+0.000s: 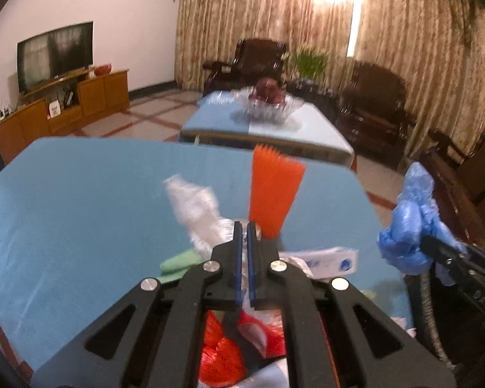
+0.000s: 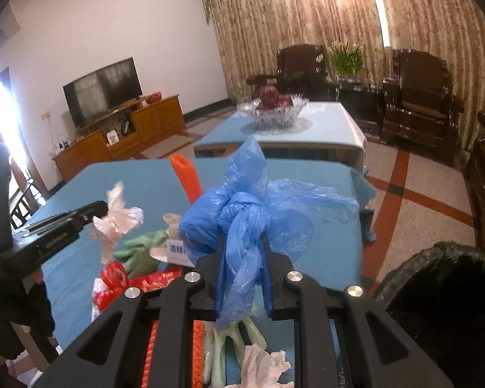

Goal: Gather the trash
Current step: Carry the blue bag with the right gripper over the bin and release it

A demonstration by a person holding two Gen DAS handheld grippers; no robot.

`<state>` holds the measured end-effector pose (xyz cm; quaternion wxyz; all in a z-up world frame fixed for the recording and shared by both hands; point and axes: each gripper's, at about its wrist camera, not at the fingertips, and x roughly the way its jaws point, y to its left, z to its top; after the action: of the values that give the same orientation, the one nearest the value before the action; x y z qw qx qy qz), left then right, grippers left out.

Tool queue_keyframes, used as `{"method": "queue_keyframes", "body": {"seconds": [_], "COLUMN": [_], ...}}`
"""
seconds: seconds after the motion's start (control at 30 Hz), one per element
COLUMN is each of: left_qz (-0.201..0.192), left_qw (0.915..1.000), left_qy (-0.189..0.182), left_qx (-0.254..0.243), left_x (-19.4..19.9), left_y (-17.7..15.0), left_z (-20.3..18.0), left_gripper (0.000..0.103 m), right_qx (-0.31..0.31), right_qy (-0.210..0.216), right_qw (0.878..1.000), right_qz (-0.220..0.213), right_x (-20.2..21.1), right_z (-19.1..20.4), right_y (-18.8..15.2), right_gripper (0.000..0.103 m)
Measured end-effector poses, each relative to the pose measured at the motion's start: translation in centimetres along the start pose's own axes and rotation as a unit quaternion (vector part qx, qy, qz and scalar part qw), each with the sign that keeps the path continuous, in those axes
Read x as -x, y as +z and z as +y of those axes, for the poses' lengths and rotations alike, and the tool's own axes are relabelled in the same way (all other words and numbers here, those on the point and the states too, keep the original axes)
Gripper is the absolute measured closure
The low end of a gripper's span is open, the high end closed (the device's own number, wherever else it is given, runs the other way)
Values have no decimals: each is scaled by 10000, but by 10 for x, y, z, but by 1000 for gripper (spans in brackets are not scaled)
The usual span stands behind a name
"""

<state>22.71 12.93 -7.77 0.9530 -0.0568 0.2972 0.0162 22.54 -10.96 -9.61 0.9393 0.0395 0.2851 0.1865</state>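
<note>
- The left hand-held gripper (image 1: 244, 226) has its jaws pressed together on a crumpled piece of clear, whitish plastic wrap (image 1: 194, 207). In the right wrist view the wrap (image 2: 118, 218) sprouts from the tips and looks lifted off the blue surface (image 1: 80, 200).
- The right hand-held gripper (image 2: 242, 242) is clamped on a knotted blue plastic bag (image 2: 239, 207), whose loose tails hang down between the fingers.
- Landmark: the black-lined bin (image 2: 436, 278). It sits off the surface's near right corner, just beside the right hand-held gripper and well apart from the left one.
- The step in hand looks like carrying both catches to that bin. The blue plastic bag is nearer, so it should probably go first, which clears the way for the left hand-held gripper to cross.
- Both grips are on thin film, so a steady carry without jerks seems wise. The wrap is pinched by only a small part and could slip.
- Each jaw is best kept pressed until its load is over the bin's mouth. Light plastic dropped at the rim could drift to the floor.
- More trash lies on the surface, on the far side from the bin: a green glove (image 2: 142, 245), red wrappers (image 2: 116, 278) and a white printed packet (image 1: 326, 258). The orange brush (image 1: 271, 190) stands beyond them and may not be trash at all.
- The dangling tails should be lifted clear of that pile.
</note>
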Motion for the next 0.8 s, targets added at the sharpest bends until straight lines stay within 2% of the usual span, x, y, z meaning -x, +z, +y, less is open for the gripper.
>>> {"method": "queue_keyframes", "body": {"seconds": [0.27,0.4,0.6,0.8], "left_qz": [-422,-537,-549,-340], "left_qw": [9980,9952,9884,9782], "left_qy": [-460,-798,-1335,-1916], "left_qx": [-58,-165,-481,-719], "left_x": [52,73,83,76], "left_y": [18,22,24,13], "left_z": [-29,-56,-114,-176], "left_gripper": [101,101,101,101], "right_qx": [-80,-141,-182,-334], "right_qy": [-96,-247,-651,-1128], "right_qw": [9993,9983,9957,9910], "right_qz": [-350,-500,-640,-638], "right_x": [48,74,116,147], "right_z": [-9,-21,-47,-83], "right_y": [13,14,5,-4], "right_gripper": [84,84,84,84]}}
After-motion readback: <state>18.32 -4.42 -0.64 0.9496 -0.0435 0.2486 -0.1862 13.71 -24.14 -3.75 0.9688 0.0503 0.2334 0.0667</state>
